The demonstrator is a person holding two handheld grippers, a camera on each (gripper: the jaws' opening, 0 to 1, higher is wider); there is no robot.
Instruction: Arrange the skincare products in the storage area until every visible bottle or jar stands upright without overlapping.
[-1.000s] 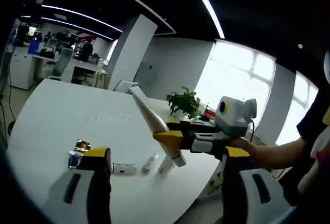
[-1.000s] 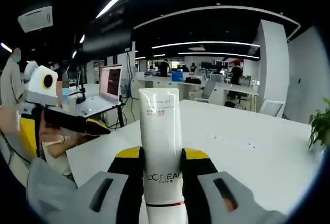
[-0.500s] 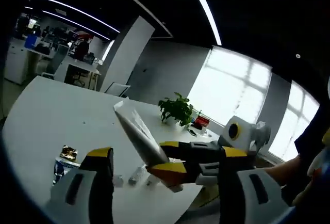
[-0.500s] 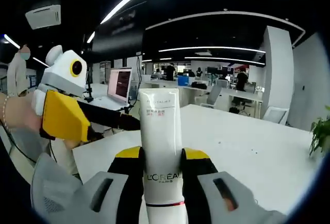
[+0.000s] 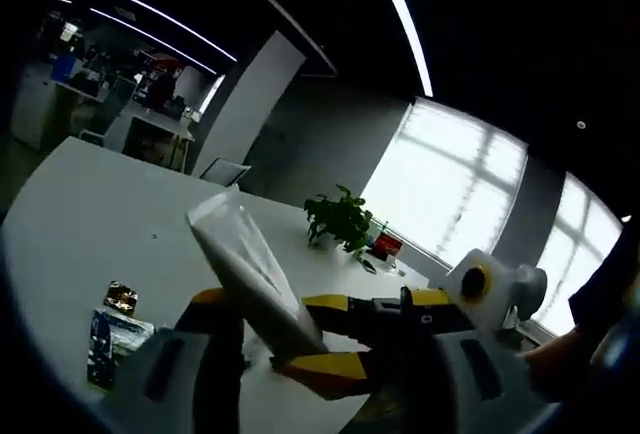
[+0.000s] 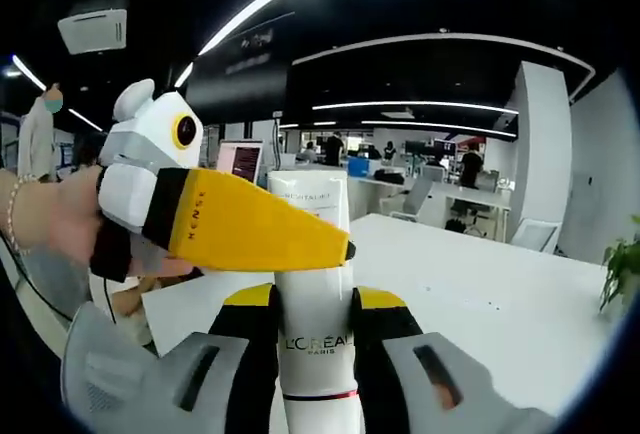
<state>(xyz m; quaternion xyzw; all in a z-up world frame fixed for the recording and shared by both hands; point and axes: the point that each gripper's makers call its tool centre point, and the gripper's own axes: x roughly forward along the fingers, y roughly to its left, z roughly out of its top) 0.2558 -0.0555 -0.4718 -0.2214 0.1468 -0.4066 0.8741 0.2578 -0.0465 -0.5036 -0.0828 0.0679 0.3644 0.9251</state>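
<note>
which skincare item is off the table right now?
The white L'Oreal tube, clamped between the right gripper's jaws and held up in the air. The packets lie flat on the white table.

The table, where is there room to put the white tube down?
The white table is bare between the plant and the packets near its edge. The right claw holds the white tube. It is crowded where the left claw closes around the tube.
</note>
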